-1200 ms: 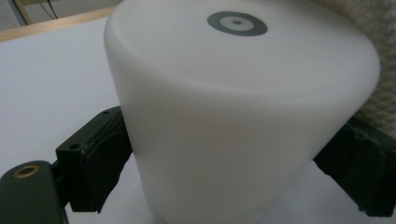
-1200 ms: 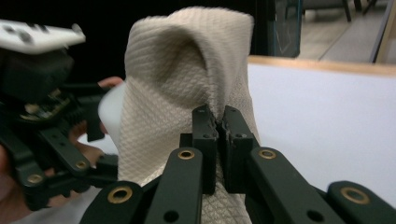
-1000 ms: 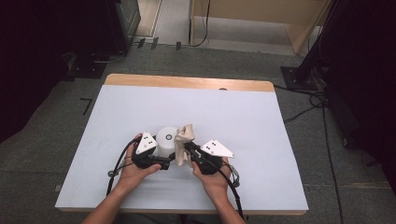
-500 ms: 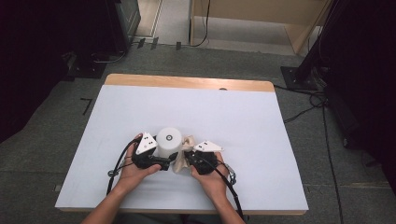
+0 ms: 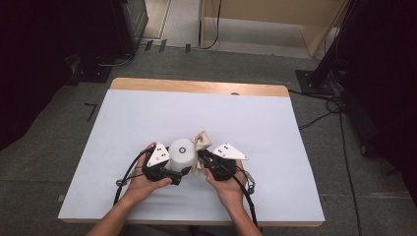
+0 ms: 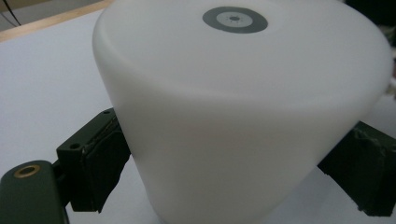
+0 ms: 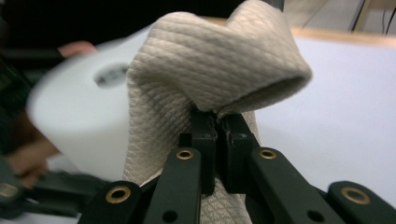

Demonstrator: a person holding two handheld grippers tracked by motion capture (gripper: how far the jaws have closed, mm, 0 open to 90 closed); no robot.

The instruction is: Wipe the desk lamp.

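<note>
Our left gripper has its jaws spread wide around the white cup, pads pressed against both sides near the base. The cup sits upside down, with a grey ring mark on top. Our right gripper is pinched tight on a fold of the beige quilted cloth, which bunches up right against the cup's side. Everything sits near the front edge of the pale blue table, which has a wooden strip along the far edge. Grey floor and cables lie beyond it.
</note>
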